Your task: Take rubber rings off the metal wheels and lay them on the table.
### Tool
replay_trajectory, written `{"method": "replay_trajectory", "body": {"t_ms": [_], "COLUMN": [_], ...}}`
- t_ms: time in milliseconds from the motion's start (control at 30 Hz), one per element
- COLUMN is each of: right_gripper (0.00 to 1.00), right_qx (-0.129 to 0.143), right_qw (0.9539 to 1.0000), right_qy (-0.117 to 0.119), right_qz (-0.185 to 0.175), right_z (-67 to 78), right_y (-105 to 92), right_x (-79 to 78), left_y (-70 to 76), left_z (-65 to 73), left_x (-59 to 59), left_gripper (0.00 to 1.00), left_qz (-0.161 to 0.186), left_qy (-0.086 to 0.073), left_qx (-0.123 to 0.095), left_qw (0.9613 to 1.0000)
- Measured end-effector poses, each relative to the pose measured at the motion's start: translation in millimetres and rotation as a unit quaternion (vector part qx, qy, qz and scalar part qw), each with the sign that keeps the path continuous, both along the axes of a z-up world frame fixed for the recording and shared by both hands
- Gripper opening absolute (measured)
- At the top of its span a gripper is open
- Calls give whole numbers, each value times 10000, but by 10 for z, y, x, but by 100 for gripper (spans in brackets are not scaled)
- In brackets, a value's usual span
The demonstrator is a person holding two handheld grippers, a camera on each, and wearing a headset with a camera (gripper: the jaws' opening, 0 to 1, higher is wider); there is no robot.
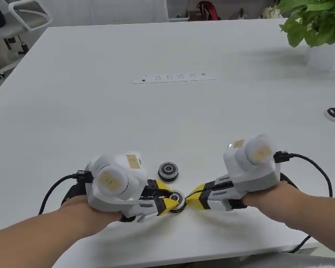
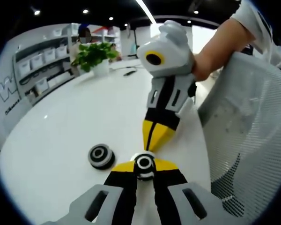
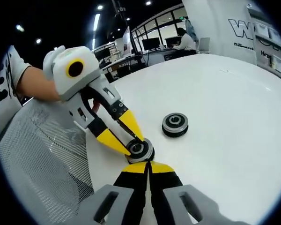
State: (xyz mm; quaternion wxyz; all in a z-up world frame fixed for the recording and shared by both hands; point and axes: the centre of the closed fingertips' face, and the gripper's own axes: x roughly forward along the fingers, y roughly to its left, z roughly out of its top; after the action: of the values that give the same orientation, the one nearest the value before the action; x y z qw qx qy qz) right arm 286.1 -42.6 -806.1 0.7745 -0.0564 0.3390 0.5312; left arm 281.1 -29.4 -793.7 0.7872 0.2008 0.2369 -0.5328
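Left gripper [image 1: 165, 204], lower left of frame: jaws clamped on metal wheel [image 1: 176, 199], low over tabletop [image 1: 156, 117]. Second wheel [image 1: 168, 170] just above, rubber ring [image 3: 174, 132] still on. Right gripper [image 1: 193, 201]: jaws almost together, tips at held wheel's rim; whether ring is pinched, cannot tell. Judgement: both rings left.

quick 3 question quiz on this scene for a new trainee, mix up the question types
1. What does the left gripper hold?
2. True or false: the right gripper is wide open.
3. The loose wheel lies on: A the table, B a tray, C a chair.
Key: 1 a metal wheel; 2 false, it is shut; 3 A.
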Motion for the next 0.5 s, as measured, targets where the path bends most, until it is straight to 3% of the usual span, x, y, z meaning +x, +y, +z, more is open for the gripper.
{"method": "replay_trajectory", "body": {"t_ms": [200, 267, 500], "right_gripper": [0, 0, 0], "right_qx": [170, 385, 433], "right_qw": [9994, 9979, 9977], "right_qy": [232, 380, 382], "right_qz": [-206, -363, -346], "right_z": [32, 78, 104], "right_y": [-11, 5, 25], "right_x": [7, 26, 17], "left_y": [-1, -3, -5], "left_z": [-2, -2, -2], "left_x": [-2, -4, -4], "left_gripper": [12, 12, 12], "left_qz": [10, 3, -18], "left_qy": [-6, -17, -57], "left_qx": [7, 17, 59], "left_qw": [10000, 10000, 10000]}}
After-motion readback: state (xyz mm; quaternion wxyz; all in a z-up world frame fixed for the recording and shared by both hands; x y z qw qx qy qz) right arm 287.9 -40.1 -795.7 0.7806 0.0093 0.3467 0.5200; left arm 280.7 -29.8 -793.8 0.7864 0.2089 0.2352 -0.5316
